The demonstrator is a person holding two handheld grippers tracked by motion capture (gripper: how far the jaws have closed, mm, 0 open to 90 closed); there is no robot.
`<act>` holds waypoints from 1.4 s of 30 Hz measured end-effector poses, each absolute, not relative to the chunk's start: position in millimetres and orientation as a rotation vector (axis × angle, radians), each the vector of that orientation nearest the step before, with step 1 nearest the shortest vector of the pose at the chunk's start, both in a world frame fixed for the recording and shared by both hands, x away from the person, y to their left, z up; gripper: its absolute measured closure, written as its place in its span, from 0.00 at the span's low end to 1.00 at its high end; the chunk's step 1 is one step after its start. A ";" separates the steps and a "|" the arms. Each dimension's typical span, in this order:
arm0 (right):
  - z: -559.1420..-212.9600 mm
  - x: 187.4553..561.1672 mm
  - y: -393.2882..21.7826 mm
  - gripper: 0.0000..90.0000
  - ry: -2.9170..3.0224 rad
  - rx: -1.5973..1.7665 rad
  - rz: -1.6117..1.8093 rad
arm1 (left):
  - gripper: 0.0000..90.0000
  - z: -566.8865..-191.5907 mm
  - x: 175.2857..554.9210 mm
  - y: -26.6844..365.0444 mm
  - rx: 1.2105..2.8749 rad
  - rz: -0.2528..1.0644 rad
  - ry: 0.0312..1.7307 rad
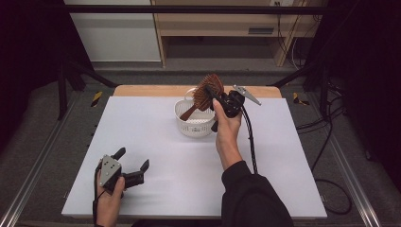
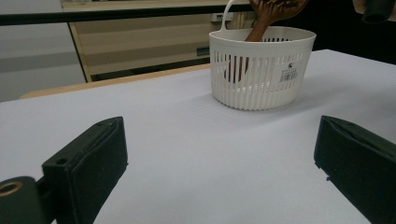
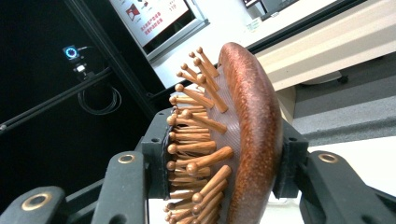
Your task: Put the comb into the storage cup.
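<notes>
**Brush head clamped, handle tip inside the basket**

Nearest the person, the left gripper (image 1: 134,161) rests low on the worktop (image 1: 156,156) with its jaws spread wide and nothing between them; it sits well apart from the work.

Farther out, the right gripper (image 1: 213,97) is clamped on the head of the wooden hairbrush (image 1: 207,92), one pad pressed against the bristle pins, the other against the smooth back. The brush hangs tilted, its handle pointing down into the white slatted basket (image 1: 195,124).

The likely trouble is the grip itself: pins give under pressure and the back is rounded, so the head could pivot or slide. If let go while this tilted, the heavy head might tip the light basket or spill over its rim.

The basket's hoop handle (image 2: 227,11) stands just beside the brush and could catch it. Beyond the worktop stands a wooden shelf unit (image 1: 217,23).
</notes>
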State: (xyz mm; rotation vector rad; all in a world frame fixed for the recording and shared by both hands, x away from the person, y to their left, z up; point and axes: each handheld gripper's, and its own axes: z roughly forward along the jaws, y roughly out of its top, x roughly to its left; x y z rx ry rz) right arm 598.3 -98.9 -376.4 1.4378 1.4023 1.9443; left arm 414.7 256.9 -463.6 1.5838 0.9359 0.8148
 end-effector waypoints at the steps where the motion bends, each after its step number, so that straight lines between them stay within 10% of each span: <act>1: -377.0 598.5 -98.9 0.57 1.402 1.435 1.941 | 0.03 -463.6 414.7 257.0 1.583 0.815 0.937; 42: -401.7 596.3 -93.9 0.57 1.400 1.465 1.921 | 0.03 -463.5 414.8 256.9 1.583 0.813 0.936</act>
